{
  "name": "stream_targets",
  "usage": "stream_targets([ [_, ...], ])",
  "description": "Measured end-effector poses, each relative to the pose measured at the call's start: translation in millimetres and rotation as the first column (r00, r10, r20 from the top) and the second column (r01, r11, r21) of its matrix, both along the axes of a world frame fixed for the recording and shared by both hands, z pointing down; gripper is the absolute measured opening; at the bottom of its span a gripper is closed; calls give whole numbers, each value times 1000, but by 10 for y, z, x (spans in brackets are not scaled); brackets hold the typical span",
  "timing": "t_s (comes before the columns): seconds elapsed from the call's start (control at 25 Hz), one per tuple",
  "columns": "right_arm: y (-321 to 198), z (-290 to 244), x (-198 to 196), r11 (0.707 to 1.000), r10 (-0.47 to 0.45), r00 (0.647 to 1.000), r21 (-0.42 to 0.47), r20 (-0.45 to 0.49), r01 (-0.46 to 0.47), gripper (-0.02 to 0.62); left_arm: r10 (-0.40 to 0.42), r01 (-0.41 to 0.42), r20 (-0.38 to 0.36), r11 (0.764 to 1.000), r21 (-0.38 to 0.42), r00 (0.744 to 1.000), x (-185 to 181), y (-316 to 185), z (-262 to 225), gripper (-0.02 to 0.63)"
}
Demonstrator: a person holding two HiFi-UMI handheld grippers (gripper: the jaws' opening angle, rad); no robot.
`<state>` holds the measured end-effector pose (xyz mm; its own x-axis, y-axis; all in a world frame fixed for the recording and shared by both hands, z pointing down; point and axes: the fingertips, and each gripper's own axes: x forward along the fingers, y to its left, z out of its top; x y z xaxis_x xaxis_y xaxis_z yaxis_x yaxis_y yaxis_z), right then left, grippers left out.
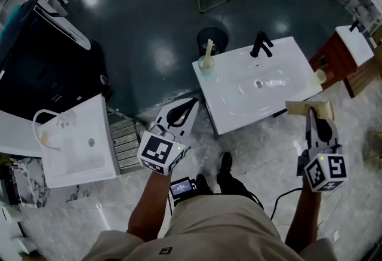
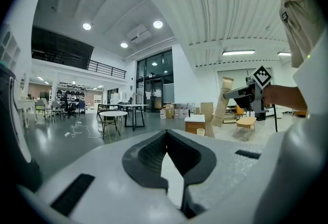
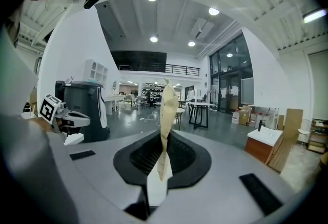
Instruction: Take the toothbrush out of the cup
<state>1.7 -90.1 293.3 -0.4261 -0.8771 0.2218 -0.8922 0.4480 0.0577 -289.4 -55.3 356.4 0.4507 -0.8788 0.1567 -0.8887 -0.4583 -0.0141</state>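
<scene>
The right gripper (image 1: 313, 115) has its jaws closed on a tan stick (image 3: 166, 115), which I take for a toothbrush. It stands almost upright out of the jaws, in the air off the near right corner of the counter (image 1: 230, 115). The left gripper (image 1: 190, 104) is closed on nothing, and the pale toothbrush (image 1: 209, 49) in the cup (image 1: 206, 67) at the far left corner lies ahead of these jaws, nearer to them than to the right ones, its long axis upright with the free end above the rim.
</scene>
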Motion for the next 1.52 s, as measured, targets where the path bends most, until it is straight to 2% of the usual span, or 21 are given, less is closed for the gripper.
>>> stream_targets([
  [0.28, -181, 183, -21, 999, -26, 1000, -37, -10, 26, 26, -19, 21, 34, 999, -46, 999, -20, -462, 327, 8],
  [0.64, -710, 772, 20, 988, -52, 998, -147, -20, 49, 26, -71, 82, 75, 986, -144, 995, -147, -1666, 1114, 10],
  [1.0, -1194, 1609, 76, 954, -87, 996, -292, -32, 74, 26, -159, 178, 103, 957, -228, 982, -291, -2749, 1987, 137],
  [1.16, -1343, 1883, 61, 939, -101, 994, -334, -34, 84, 26, -146, 167, 102, 956, -242, 984, -228, -3029, 2260, 185],
  [1.52, -1542, 2157, 47, 927, -113, 993, -364, -39, 92, 26, -177, 212, 150, 942, -261, 973, -264, -3248, 2548, 187],
])
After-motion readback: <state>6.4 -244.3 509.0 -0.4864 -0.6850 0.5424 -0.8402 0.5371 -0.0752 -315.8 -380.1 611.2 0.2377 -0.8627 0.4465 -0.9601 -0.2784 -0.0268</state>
